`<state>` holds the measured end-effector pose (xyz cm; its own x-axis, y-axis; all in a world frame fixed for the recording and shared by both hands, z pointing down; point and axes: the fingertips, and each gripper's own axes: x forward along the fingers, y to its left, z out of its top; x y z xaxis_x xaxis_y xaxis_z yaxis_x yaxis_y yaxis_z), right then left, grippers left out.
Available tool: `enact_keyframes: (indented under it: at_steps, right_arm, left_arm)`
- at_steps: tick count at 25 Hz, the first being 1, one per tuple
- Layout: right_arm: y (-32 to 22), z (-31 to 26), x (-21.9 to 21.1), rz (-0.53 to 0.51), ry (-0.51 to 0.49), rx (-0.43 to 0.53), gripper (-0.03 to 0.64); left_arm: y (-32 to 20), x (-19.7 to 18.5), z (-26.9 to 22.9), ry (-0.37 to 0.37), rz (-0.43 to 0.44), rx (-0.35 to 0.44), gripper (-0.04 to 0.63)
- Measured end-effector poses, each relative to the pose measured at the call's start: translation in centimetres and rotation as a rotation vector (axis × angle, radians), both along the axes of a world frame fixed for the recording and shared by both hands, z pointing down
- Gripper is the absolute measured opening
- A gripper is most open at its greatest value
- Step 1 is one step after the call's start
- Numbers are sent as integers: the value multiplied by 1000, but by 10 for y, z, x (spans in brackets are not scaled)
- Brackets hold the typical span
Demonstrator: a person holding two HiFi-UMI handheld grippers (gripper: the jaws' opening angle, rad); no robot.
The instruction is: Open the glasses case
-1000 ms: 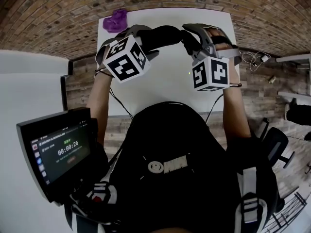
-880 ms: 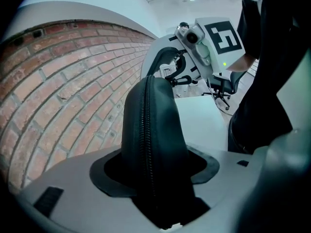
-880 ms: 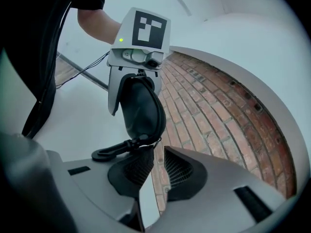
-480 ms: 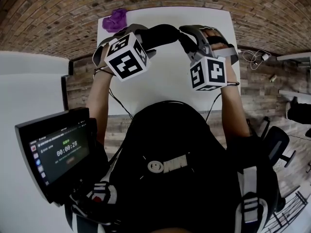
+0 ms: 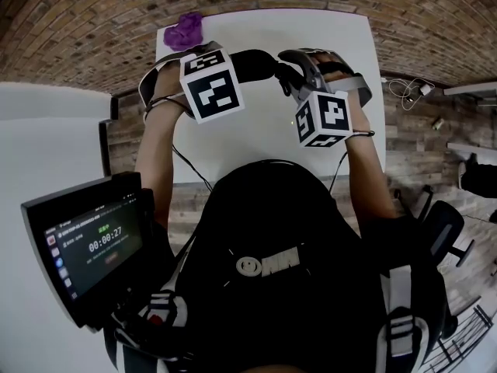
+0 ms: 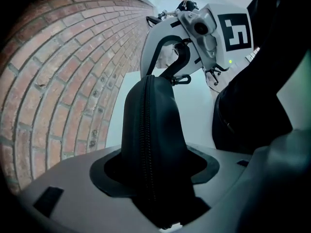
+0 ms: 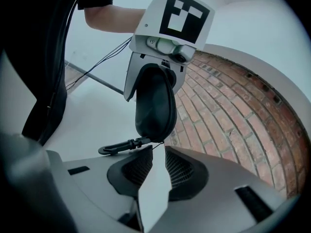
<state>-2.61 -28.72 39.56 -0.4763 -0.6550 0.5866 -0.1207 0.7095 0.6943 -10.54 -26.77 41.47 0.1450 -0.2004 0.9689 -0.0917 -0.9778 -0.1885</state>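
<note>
Left gripper view | glasses case (image 6: pixel 151 130) end clamped btwn L fingers (image 6: pixel 68 193)

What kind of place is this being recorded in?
Probably an indoor lab or studio set up for recording: a white table with brickwork beyond it, wood-plank flooring, and a screen running a timer.

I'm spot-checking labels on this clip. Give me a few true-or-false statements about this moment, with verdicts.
1. The left gripper holds the glasses case between its jaws. True.
2. A purple thing lies near the far left corner of the table. True.
3. The case lies flat on the table. False: it is held up off it.
4. The right gripper clamps the case's middle. False: its jaws, now opening, stand by the clip end with a clear gap between them.
5. The case is red. False: it is black.
</note>
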Motion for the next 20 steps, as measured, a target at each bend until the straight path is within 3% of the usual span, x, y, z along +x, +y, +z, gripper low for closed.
enact_keyframes:
  at_steps: [6,11,14,20]
  right_arm:
    - [6,11,-10,-11,12,-26,63]
    - [-1,9,-8,31,5,5,63]
    - [-9,5,-3,79,3,39,8]
    - [-11,-4,4,108,-53,34,6]
  left_arm:
    - [0,-9,4,-81,0,-3,304]
    - [-1,-7,3,-86,-3,9,304]
    - [1,0,3,-41,12,4,304]
    - [3,14,3,148,-11,-49,302]
